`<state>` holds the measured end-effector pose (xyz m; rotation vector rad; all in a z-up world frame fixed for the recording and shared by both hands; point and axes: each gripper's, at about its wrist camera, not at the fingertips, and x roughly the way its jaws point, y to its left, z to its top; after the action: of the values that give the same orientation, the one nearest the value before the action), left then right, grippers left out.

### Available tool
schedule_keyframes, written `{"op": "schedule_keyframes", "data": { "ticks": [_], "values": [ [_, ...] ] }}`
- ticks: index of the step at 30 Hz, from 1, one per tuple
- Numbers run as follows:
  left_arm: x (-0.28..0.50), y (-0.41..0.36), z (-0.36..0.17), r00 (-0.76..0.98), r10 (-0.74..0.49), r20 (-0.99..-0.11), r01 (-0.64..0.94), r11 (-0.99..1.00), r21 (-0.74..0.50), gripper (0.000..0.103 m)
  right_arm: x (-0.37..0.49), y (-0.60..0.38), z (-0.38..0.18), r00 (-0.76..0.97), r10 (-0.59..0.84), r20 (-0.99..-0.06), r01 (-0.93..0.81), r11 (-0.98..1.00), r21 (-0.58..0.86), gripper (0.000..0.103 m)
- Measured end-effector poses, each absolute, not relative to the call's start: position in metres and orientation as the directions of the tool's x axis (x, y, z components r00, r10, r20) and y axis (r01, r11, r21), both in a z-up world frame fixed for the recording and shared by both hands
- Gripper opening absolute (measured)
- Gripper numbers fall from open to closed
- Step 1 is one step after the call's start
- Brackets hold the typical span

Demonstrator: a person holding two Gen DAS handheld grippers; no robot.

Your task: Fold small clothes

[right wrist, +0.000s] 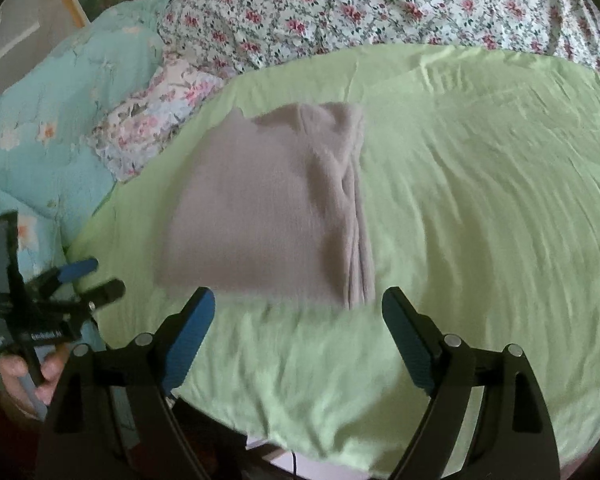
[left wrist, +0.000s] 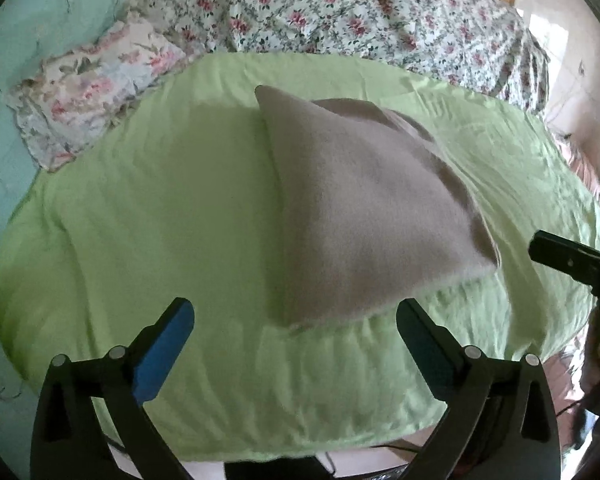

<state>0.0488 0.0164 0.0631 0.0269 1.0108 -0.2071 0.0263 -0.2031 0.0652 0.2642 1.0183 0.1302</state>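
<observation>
I hold both grippers tilted down over the near edge of the green sheet, my left gripper and my right gripper each spread wide with nothing between the blue pads. The folded grey garment lies flat on the sheet just beyond the fingertips, touched by neither. In the right wrist view my left hand is partly cut off at the frame edge, and the garment's edges are blurred.
</observation>
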Motion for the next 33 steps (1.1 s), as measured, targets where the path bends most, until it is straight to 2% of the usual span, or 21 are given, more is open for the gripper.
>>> {"op": "schedule_keyframes", "data": {
  "ticks": [7,10,13,15,19,20,21,22,25,31,33],
  "values": [
    [0.103,0.018,0.058,0.526,-0.113,-0.843,0.138,0.989,-0.047,0.101,0.103,-0.223,0.056,0.552,0.234,-0.8,0.045,0.95,0.309,0.086],
    [0.122,0.016,0.054,0.523,-0.096,-0.847,0.122,0.992,-0.037,0.101,0.136,-0.233,0.049,0.563,0.293,-0.773,0.038,0.925,0.378,0.086],
    [0.14,0.015,0.05,0.521,-0.085,-0.85,0.11,0.993,-0.032,0.101,0.17,-0.253,0.033,0.566,0.329,-0.756,0.101,0.882,0.459,0.081],
    [0.151,0.015,0.047,0.519,-0.08,-0.851,0.1,0.994,-0.032,0.101,0.186,-0.26,0.023,0.562,0.337,-0.755,0.124,0.869,0.48,0.071],
    [0.171,0.014,0.039,0.506,-0.071,-0.86,0.076,0.996,-0.038,0.101,0.22,-0.266,-0.001,0.531,0.344,-0.775,0.158,0.857,0.49,0.067],
    [0.176,0.015,0.037,0.505,-0.079,-0.86,0.072,0.996,-0.049,0.101,0.228,-0.267,-0.007,0.517,0.354,-0.78,0.163,0.853,0.495,0.053],
    [0.18,0.015,0.036,0.504,-0.082,-0.86,0.068,0.996,-0.055,0.102,0.233,-0.266,-0.012,0.501,0.366,-0.784,0.161,0.851,0.5,0.021],
    [0.183,0.014,0.036,0.504,-0.08,-0.86,0.067,0.996,-0.054,0.103,0.235,-0.265,-0.012,0.504,0.362,-0.784,0.158,0.854,0.496,0.008],
    [0.188,0.011,0.032,0.507,-0.076,-0.859,0.066,0.997,-0.05,0.103,0.224,-0.266,0.005,0.583,0.304,-0.754,0.139,0.877,0.461,0.008],
    [0.191,0.005,0.026,0.496,-0.074,-0.865,0.076,0.996,-0.041,0.103,0.227,-0.269,-0.024,0.506,0.265,-0.821,0.194,0.892,0.408,0.011],
    [0.188,0.006,0.029,0.502,-0.067,-0.862,0.076,0.997,-0.033,0.103,0.222,-0.269,-0.014,0.524,0.239,-0.818,0.208,0.895,0.394,0.021]
  ]
}}
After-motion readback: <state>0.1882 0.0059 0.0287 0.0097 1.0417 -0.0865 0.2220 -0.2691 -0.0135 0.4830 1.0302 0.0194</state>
